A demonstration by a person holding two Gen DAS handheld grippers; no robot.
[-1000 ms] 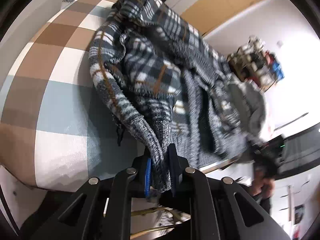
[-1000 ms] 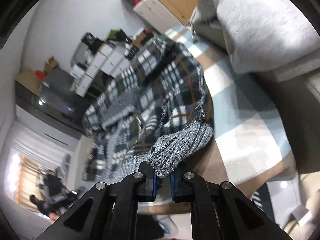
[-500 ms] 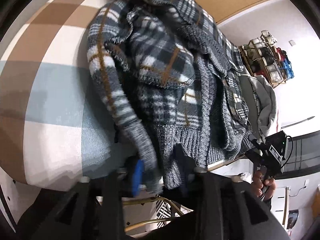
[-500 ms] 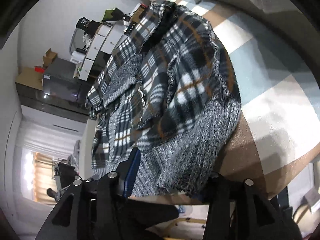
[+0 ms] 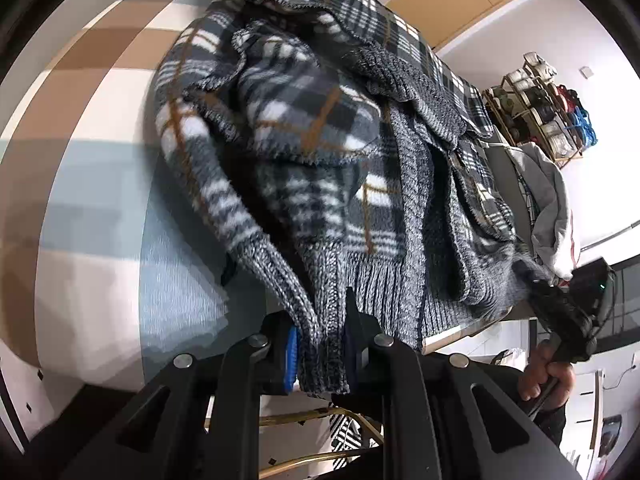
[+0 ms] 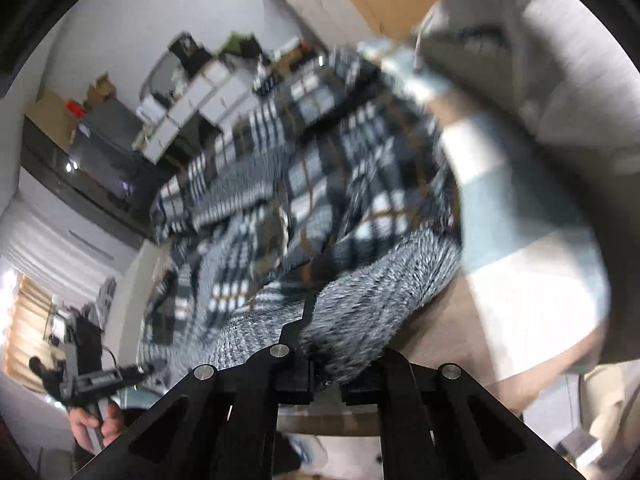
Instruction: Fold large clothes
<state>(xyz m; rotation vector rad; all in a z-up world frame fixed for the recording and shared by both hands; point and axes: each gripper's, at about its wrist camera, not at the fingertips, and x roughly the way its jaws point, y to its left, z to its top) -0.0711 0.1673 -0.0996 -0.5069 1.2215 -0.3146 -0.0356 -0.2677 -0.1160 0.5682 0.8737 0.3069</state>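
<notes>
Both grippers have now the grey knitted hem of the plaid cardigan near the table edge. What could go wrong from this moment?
1. The left gripper, jaws closing, pinches only a bunched strip of the ribbed hem; it may slip out when pulled.
2. The plaid cardigan is still crumpled in layers, so a fold now could trap wrinkles.
3. The hem overhangs the table edge; the cardigan might slide off.

- The right gripper point(image 6: 325, 376) sits at 6 o'clock, its 2 jaws clamped on the grey ribbed hem of the plaid jacket point(image 6: 320, 200).
- The jacket spreads, blurred, toward 11 o'clock over a checked cover point(image 6: 520, 280).
- A grey garment point(image 6: 540, 60) fills 2 o'clock.
- At 8 o'clock, a hand point(image 6: 94, 424) grips the left gripper point(image 6: 150, 368), which meets the jacket's far edge.
</notes>
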